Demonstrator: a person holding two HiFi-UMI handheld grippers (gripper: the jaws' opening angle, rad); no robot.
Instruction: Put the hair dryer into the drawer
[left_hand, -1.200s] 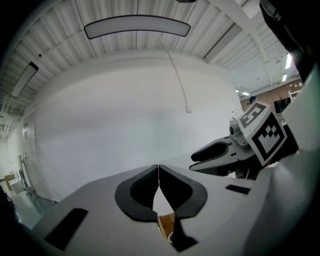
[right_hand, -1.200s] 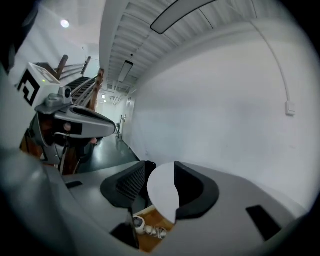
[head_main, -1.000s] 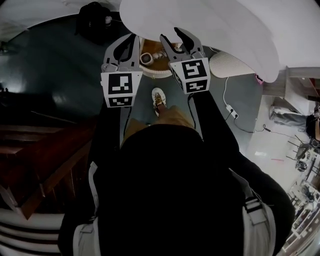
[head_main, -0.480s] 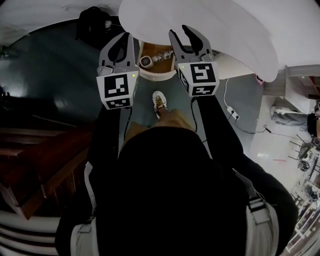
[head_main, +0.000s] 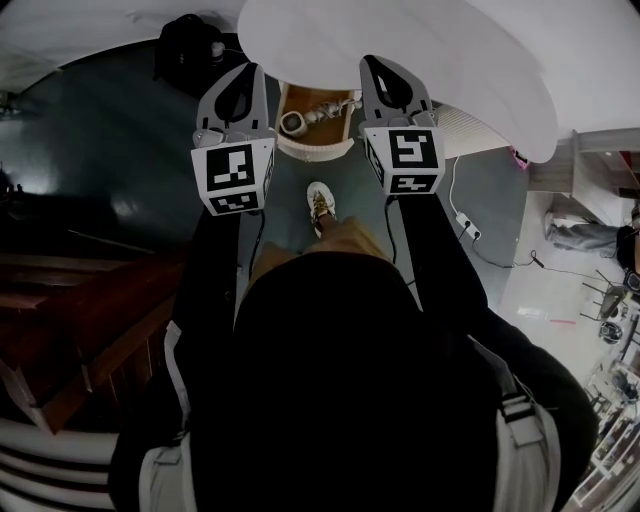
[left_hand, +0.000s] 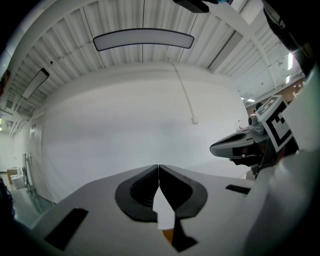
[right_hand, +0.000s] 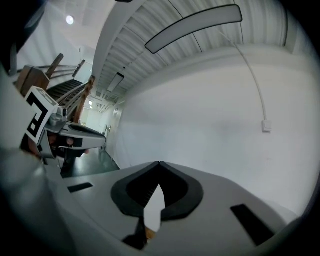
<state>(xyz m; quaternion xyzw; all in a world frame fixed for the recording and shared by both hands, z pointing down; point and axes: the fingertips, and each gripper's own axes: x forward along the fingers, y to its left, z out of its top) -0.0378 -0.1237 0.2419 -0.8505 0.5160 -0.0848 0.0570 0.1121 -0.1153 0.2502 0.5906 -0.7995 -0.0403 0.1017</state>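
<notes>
The right tool (head_main: 390, 80) is now pressed together. A second ago its jaws stood spread, and half a second ago they were narrower but still apart. In the right gripper view the two dark pads meet at their tips (right_hand: 159, 167) with nothing between them. In the head view this tool also sits a little higher in the picture than before, and its marker cube faces the camera more squarely.

The left tool (head_main: 243, 85) is much where it was half a second ago. Its jaws are closed on nothing, and the left gripper view shows the pads touching along one line (left_hand: 158, 172). Both tools are held out in front of the person, side by side and apart, pointing at a white wall (left_hand: 125, 125). Each shows at the edge of the other's view: the right tool (left_hand: 235, 147) and the left tool (right_hand: 80, 134).

Neither tool holds the hair dryer (head_main: 291, 122). What seems to be it, a pale thing with a round end, lies inside the open drawer (head_main: 315, 152), below and between the two tools. It is too small to make out more. The drawer sits at the edge of a broad white surface (head_main: 420, 50). More of the drawer's brown inside shows now than a second ago, when the tools covered part of it.

The person's shoe (head_main: 318, 200) stands on the dark floor (head_main: 120, 150) just before the drawer, as before.
</notes>
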